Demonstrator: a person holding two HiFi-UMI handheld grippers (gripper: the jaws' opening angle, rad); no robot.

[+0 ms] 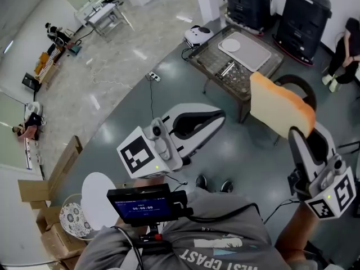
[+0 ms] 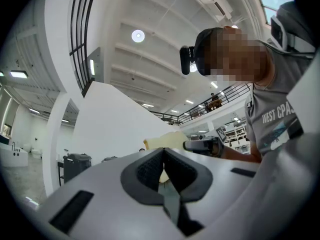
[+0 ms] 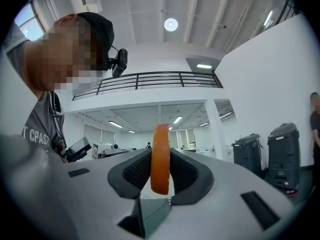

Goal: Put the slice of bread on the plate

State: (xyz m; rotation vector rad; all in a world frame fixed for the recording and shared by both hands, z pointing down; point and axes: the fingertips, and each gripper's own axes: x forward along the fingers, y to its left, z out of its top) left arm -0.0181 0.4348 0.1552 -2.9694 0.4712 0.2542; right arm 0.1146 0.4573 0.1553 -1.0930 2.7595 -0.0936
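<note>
The slice of bread [image 1: 278,108], pale with an orange-brown crust, stands upright in the air, and my right gripper [image 1: 301,133] is shut on its lower corner. In the right gripper view the bread [image 3: 160,159] shows edge-on between the two dark pads. A white round plate [image 1: 229,45] lies on a grey mat on the low table [image 1: 216,66], well beyond the bread. My left gripper [image 1: 218,117] hovers left of the bread, shut with nothing in it. In the left gripper view its pads [image 2: 150,171] touch, and the bread [image 2: 165,141] shows beyond them.
Two black bins [image 1: 306,16] stand behind the table, and a person sits at the far right [image 1: 346,49]. A dark chair [image 1: 298,86] is next to the table. A white device [image 1: 197,35] and cables lie on the floor. Cardboard boxes [image 1: 50,229] sit at lower left.
</note>
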